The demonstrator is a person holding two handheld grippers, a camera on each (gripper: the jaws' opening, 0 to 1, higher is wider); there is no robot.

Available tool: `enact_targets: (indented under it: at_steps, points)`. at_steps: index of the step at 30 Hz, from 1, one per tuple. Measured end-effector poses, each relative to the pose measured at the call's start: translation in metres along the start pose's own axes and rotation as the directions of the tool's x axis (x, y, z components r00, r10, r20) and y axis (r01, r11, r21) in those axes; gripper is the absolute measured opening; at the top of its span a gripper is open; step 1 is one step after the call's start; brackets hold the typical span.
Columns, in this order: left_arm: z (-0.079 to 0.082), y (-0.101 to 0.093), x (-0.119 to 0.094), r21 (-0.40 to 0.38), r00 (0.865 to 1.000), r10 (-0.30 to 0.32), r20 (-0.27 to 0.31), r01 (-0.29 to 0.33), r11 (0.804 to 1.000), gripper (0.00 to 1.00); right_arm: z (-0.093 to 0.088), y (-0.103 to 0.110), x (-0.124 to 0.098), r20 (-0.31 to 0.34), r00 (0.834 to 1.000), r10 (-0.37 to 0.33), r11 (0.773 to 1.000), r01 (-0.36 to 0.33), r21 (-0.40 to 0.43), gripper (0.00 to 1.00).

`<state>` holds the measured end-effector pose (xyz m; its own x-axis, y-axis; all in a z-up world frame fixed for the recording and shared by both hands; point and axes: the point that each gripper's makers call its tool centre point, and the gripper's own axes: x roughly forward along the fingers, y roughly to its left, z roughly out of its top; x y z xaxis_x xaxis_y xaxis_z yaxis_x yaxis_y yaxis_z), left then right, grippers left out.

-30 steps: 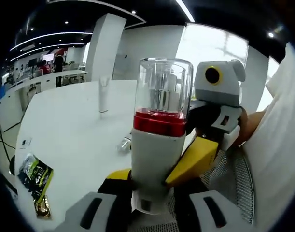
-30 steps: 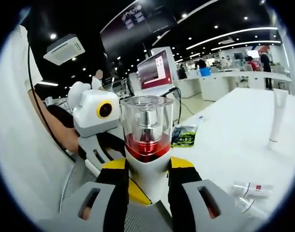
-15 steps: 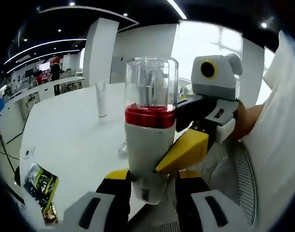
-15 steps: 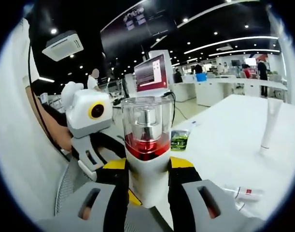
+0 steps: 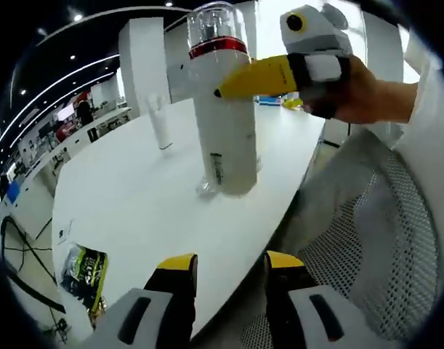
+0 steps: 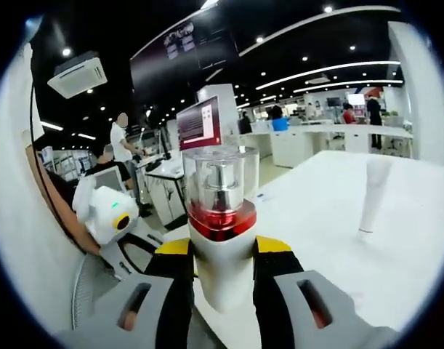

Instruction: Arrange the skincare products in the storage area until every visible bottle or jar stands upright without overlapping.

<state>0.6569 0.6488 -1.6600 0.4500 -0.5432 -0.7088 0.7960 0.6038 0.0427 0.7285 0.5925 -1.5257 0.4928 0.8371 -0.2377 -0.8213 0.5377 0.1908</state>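
**Right jaws gripping the pump bottle; left jaws standing empty**

In the right gripper view, the right gripper (image 6: 223, 273) is closing its yellow-tipped jaws on the white body of the pump bottle (image 6: 222, 240), which is standing upright between them; its red collar and clear cap are rising above the jaws, and its bottom is hidden behind them. In the left gripper view, the left gripper (image 5: 229, 280) is holding nothing, its jaws standing apart with a clear gap. Further out, the same bottle is appearing upright over the white surface (image 5: 134, 211), one yellow jaw pressing its side. Whether its base is touching the surface is hard to tell. A slim white tube (image 5: 160, 125) is standing behind it. A dark green packet (image 5: 83, 273) is lying near the surface edge, partly cut off.
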Motion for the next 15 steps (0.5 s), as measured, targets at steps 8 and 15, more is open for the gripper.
enact_targets:
  at_steps: [8, 15]
  points:
    - [-0.011, 0.003, 0.001, 0.013, 0.999, 0.019, -0.048, -0.018, 1.0, 0.37, 0.014, -0.044, -0.012, 0.021, 0.995, -0.093, 0.996, 0.093, -0.007, 0.27]
    - [-0.018, 0.004, 0.004, -0.005, 0.996, 0.013, -0.085, -0.014, 1.0, 0.37, 0.031, -0.076, -0.017, 0.038, 0.988, -0.15, 0.989, 0.15, -0.008, 0.27]
